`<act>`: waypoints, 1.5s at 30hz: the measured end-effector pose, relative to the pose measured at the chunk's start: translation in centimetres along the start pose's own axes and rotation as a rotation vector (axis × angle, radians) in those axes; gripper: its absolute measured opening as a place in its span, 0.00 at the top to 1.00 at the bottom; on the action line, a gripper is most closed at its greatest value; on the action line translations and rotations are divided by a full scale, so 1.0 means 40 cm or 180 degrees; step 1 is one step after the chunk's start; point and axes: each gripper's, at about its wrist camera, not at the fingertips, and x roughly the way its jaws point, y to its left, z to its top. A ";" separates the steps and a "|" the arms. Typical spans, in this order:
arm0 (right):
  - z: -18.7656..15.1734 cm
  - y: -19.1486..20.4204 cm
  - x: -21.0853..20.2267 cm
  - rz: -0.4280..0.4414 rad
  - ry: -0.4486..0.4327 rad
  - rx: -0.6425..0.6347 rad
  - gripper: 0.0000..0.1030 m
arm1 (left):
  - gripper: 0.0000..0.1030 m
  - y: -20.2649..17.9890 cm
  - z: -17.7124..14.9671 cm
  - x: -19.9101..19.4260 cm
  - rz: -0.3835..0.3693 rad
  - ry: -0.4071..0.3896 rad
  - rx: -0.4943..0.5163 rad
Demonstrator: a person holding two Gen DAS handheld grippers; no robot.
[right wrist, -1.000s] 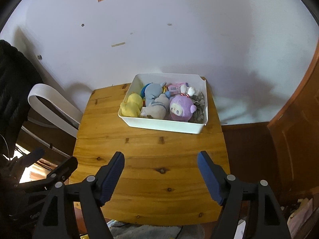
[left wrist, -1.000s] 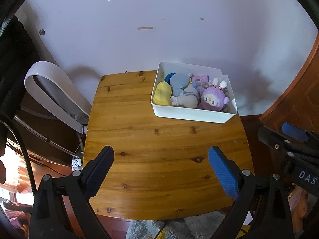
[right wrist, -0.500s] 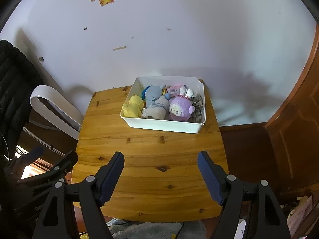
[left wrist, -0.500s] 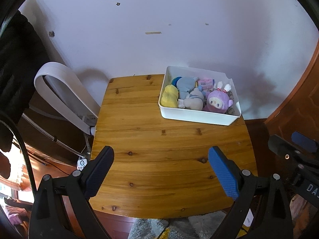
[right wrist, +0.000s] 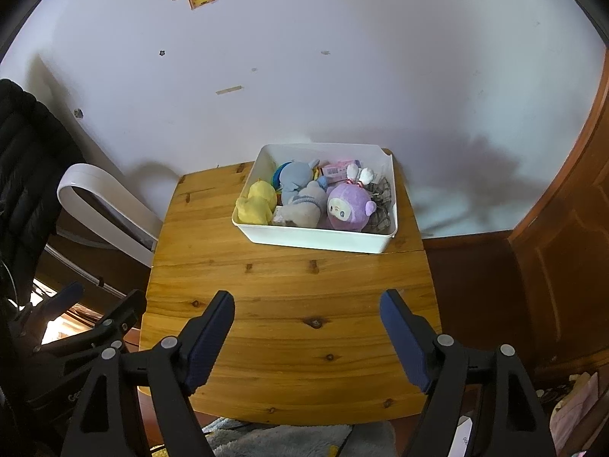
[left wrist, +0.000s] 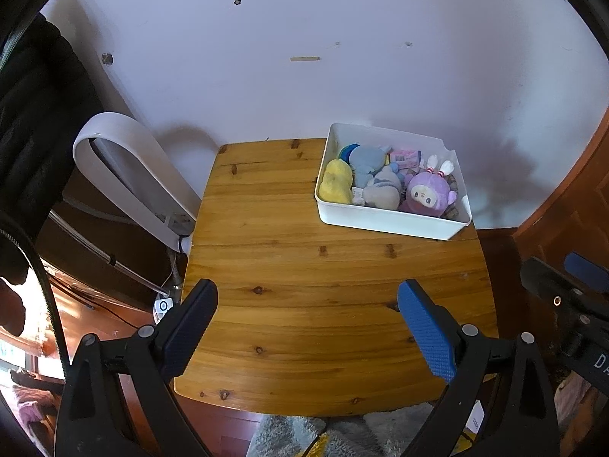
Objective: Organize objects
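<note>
A white bin point(left wrist: 384, 222) point(right wrist: 316, 239) stands at the far right of a small wooden table point(left wrist: 304, 285) point(right wrist: 289, 304). It holds a yellow plush point(left wrist: 335, 182) point(right wrist: 257, 202), a blue-grey plush point(left wrist: 375, 175) point(right wrist: 300, 194), a purple plush point(left wrist: 428, 198) point(right wrist: 348, 209) and a pink packet point(left wrist: 405, 157). My left gripper point(left wrist: 306, 299) is open and empty, high above the table's near part. My right gripper point(right wrist: 306, 306) is open and empty too, equally far back from the bin.
A white wall stands behind the table. A white curved appliance point(left wrist: 125, 171) point(right wrist: 102, 205) and a black chair point(right wrist: 26, 160) are to the left. Brown wood panelling point(right wrist: 563, 251) is at the right. A grey rug point(left wrist: 304, 434) lies below the table's near edge.
Both grippers have pulled back and up from the table, so the bin and table look smaller. Both stay open and empty. The bin's contents have not moved.
</note>
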 end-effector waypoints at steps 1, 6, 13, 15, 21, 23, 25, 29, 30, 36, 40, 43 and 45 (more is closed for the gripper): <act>0.000 0.000 0.001 0.0001 -0.0001 0.0006 0.23 | 0.06 0.000 0.001 0.000 0.0003 0.0000 0.0000; 0.001 -0.005 0.005 0.0002 0.0016 0.0030 0.23 | 0.06 -0.002 0.003 0.000 0.0012 -0.0004 0.0014; 0.004 -0.011 0.007 0.0007 0.0034 0.0036 0.23 | 0.06 -0.001 0.003 0.001 0.0018 -0.0001 0.0029; 0.003 -0.013 0.008 0.0010 0.0043 0.0041 0.23 | 0.06 -0.001 0.003 0.002 0.0020 0.0000 0.0032; 0.003 -0.015 0.009 0.0021 0.0049 0.0051 0.23 | 0.06 0.000 0.001 0.003 0.0025 0.0003 0.0039; 0.002 -0.015 0.010 0.0034 0.0051 0.0059 0.23 | 0.06 0.000 0.001 0.004 0.0024 0.0004 0.0040; 0.001 -0.015 0.016 0.0037 0.0066 0.0074 0.23 | 0.06 0.001 0.000 0.003 0.0025 0.0003 0.0040; 0.002 -0.018 0.021 0.0049 0.0089 0.0095 0.23 | 0.06 0.002 -0.001 0.006 0.0032 0.0009 0.0056; 0.002 -0.018 0.022 0.0048 0.0087 0.0092 0.23 | 0.06 0.002 -0.002 0.006 0.0035 0.0008 0.0059; 0.005 -0.022 0.030 0.0054 0.0098 0.0105 0.23 | 0.06 0.001 -0.001 0.009 0.0043 0.0014 0.0065; 0.010 -0.026 0.034 0.0060 0.0105 0.0114 0.23 | 0.06 0.003 0.001 0.013 0.0046 0.0022 0.0068; 0.010 -0.024 0.033 0.0059 0.0104 0.0114 0.23 | 0.06 0.002 0.001 0.013 0.0046 0.0023 0.0072; 0.011 -0.027 0.036 0.0060 0.0107 0.0113 0.23 | 0.06 0.002 0.001 0.013 0.0046 0.0026 0.0071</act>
